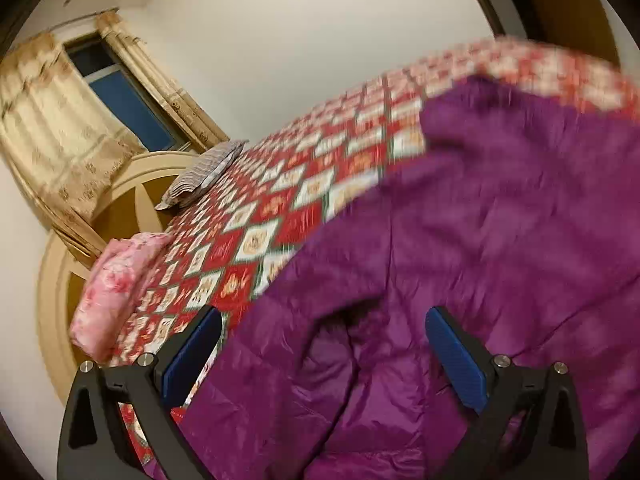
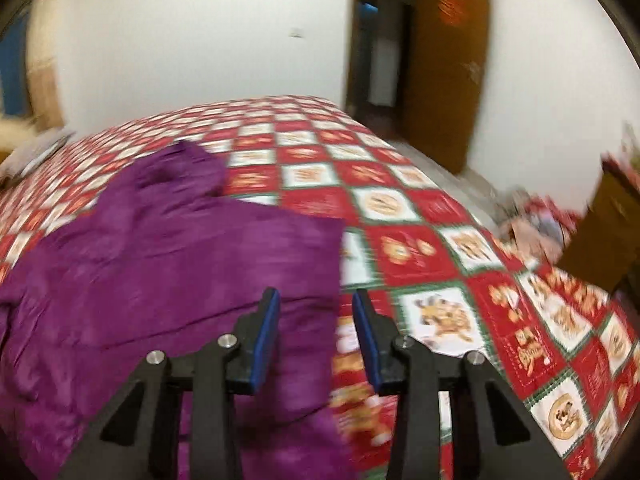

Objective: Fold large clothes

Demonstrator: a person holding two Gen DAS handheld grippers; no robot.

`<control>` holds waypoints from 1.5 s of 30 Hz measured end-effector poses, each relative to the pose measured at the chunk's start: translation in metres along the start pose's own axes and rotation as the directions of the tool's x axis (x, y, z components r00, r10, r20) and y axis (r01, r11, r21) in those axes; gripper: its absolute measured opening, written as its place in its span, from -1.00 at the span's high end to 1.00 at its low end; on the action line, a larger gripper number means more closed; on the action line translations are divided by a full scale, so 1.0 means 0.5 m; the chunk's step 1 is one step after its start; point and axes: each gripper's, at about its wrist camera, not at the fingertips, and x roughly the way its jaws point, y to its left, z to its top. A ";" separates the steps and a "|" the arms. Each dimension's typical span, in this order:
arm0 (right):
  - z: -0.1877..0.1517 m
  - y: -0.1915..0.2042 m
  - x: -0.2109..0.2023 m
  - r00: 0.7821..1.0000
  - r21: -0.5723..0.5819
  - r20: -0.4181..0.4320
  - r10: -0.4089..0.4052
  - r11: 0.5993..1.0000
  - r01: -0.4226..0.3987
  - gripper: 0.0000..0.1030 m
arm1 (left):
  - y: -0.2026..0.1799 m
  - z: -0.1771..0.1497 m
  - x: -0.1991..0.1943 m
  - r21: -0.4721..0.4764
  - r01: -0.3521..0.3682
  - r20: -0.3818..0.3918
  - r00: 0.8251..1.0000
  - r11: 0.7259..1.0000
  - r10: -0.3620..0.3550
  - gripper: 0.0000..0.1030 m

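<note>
Purple jacket (image 1: pixel 480 240) lies spread on the bed (image 1: pixel 280 200), over a red-and-white checked cover. Left tongs (image 1: pixel 324 320) gape wide above the jacket, holding nothing. Right tongs (image 2: pixel 316 300) stand narrowly apart at the jacket's edge, empty. Both views blurred.

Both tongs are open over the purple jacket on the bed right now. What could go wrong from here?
1. The right tongs straddle the purple jacket's edge; closing may pinch the checkered bedspread too.
2. The left tongs hang over a deep crease; gripping there could bunch several layers and skew the fold.
3. Both views are motion-blurred, so aim is uncertain.
</note>
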 end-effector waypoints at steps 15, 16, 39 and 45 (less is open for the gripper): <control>-0.026 0.039 0.009 0.998 -0.120 -0.043 0.056 0.991 -0.061 0.23 | 0.102 -0.005 -0.004 -0.183 0.042 0.029 0.999 0.982 -0.037 -0.98; -0.011 0.035 -0.004 0.999 -0.108 -0.013 0.048 0.993 -0.049 0.23 | 0.107 0.006 -0.010 -0.199 0.055 0.041 0.998 0.979 -0.047 -0.98; -0.001 0.078 0.145 0.992 -0.102 -0.114 0.049 0.993 -0.061 0.28 | 0.021 0.003 0.101 -0.194 0.159 -0.133 0.973 0.968 -0.187 -0.98; -0.018 0.075 0.014 0.990 -0.086 -0.019 0.141 0.986 -0.143 -0.15 | 0.062 -0.017 0.009 -0.274 0.263 -0.008 0.961 0.925 -0.276 -0.98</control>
